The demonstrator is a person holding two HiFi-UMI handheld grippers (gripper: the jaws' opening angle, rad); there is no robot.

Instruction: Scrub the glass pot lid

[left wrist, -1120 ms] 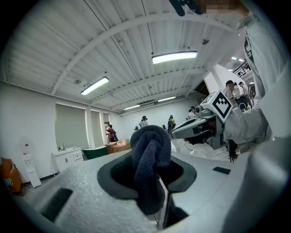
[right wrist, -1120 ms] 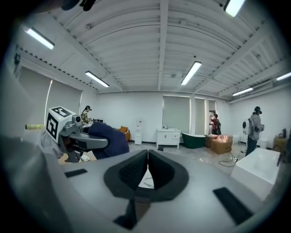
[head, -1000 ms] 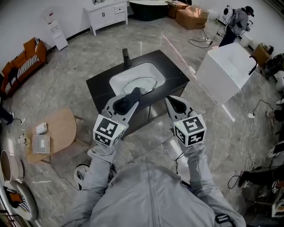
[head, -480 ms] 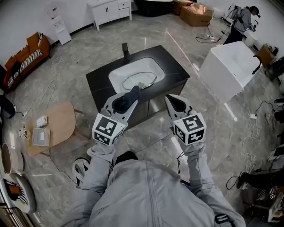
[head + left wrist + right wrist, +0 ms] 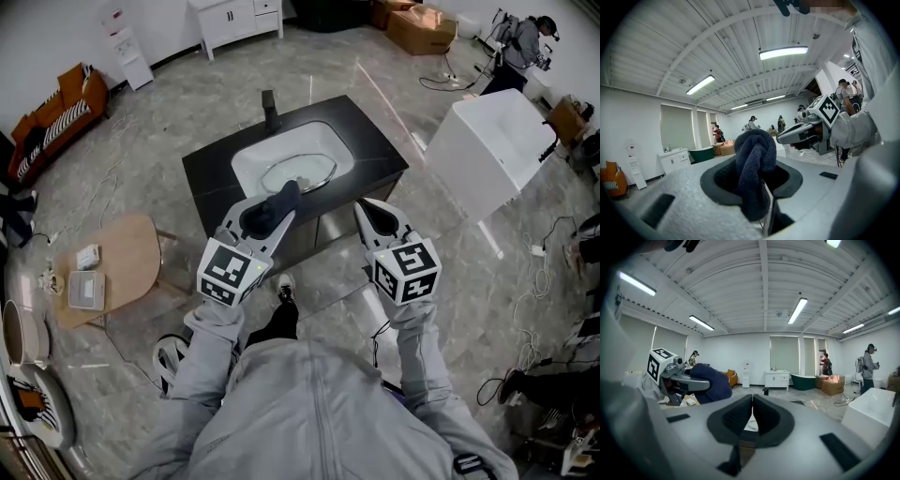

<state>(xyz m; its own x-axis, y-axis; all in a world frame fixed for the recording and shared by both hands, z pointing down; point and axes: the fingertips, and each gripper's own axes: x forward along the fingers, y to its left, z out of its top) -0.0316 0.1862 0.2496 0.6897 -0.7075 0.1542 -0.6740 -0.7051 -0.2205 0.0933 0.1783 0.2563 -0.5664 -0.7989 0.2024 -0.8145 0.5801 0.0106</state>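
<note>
Arms stretched forward, side by side. Left gripper [image 5: 274, 208] clamps dark cloth [image 5: 754, 173]; right gripper [image 5: 374, 217] jaws pressed together, empty. Glass pot lid [image 5: 298, 173] lies in sink [image 5: 251, 161], far beyond both grippers.

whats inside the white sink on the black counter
The glass pot lid lies in the sink basin. Whether there is water or a drain beneath it cannot be made out from the head view.
</note>
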